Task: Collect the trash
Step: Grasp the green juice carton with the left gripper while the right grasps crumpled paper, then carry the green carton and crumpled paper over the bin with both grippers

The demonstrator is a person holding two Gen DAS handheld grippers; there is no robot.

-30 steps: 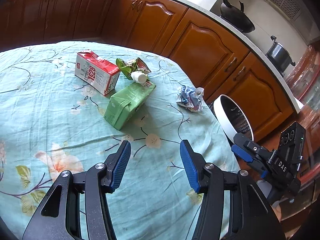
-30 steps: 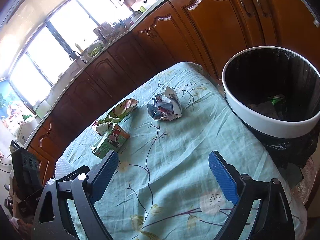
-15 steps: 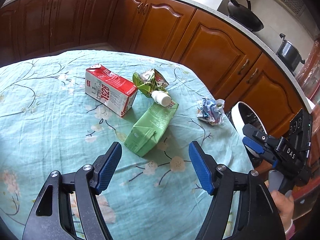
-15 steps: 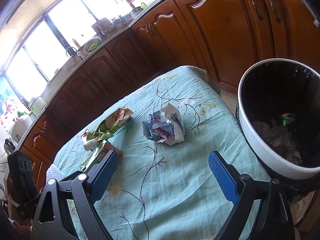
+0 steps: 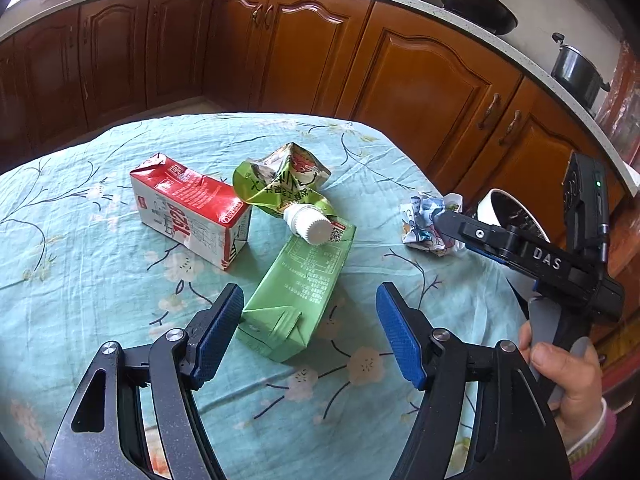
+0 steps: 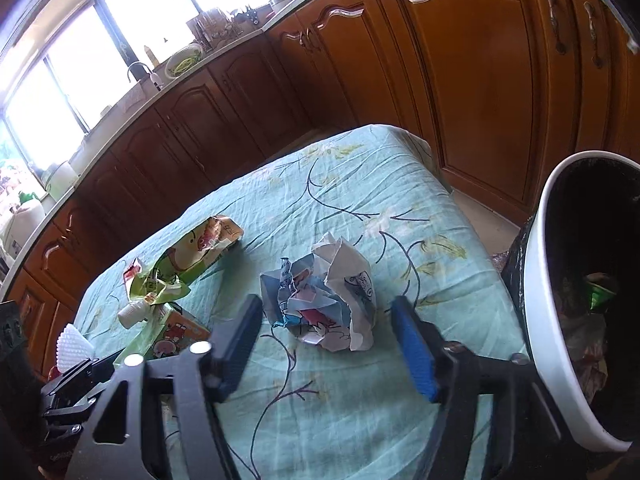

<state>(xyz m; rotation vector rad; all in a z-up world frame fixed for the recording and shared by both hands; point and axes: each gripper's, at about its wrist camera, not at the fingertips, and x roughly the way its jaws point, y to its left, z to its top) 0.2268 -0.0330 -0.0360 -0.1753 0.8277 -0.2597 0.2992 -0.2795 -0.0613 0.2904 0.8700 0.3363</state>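
Observation:
A green carton (image 5: 298,282) lies on the floral tablecloth, its near end between the fingers of my open left gripper (image 5: 310,320). Behind it lie a red and white carton (image 5: 192,210) and a crumpled green pouch (image 5: 282,186) with a white cap. A crumpled paper ball (image 6: 324,306) lies just ahead of my open right gripper (image 6: 326,340), partly between its fingertips; it also shows in the left wrist view (image 5: 426,222). The white trash bin (image 6: 538,320) with a black liner stands at the right, holding some trash.
The table's edge (image 6: 472,216) drops off toward the bin and the wooden cabinets (image 5: 420,80). The right gripper's body (image 5: 540,264) and the hand holding it are at the right of the left wrist view.
Both grippers have moved forward. The green carton now reaches between the left fingers, and the paper ball sits close to the right fingertips. Both stay open.

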